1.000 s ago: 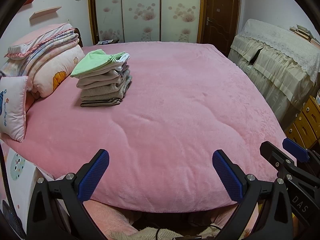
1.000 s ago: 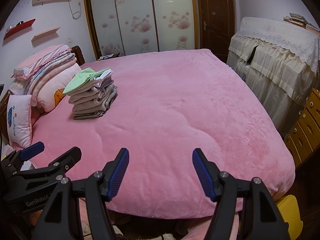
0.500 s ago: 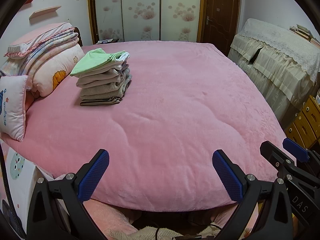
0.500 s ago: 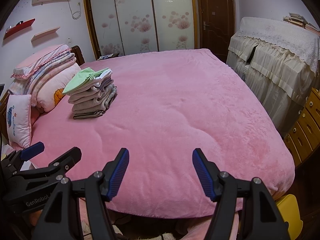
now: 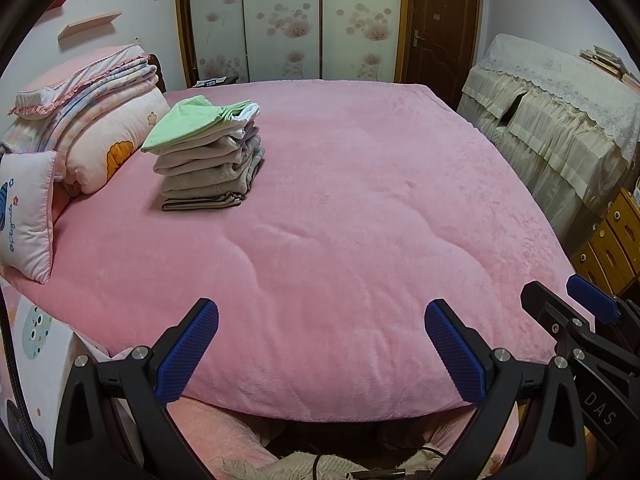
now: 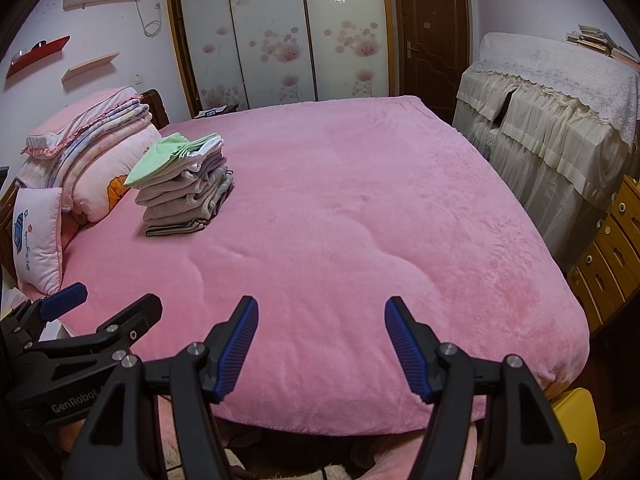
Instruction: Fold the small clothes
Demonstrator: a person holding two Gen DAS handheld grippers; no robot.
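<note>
A stack of folded small clothes (image 5: pixel 208 160) (image 6: pixel 182 186), grey and beige with a light green piece on top, rests on the pink bed (image 5: pixel 360 220) (image 6: pixel 360 220) toward its left side. My left gripper (image 5: pixel 322 314) hovers open over the bed's near edge, nothing between its blue pads. My right gripper (image 6: pixel 322 308) is open too, beside it and also over the near edge, with nothing held. Each gripper shows at the edge of the other's view. Both are well short of the stack.
Folded quilts and pillows (image 5: pixel 80 120) pile up at the bed's left end. A cloth-covered cabinet (image 5: pixel 560 120) and wooden drawers (image 6: pixel 612 248) stand to the right. A wardrobe with sliding doors (image 6: pixel 280 32) and a brown door (image 6: pixel 432 32) lie beyond. A yellow object (image 6: pixel 580 428) sits low right.
</note>
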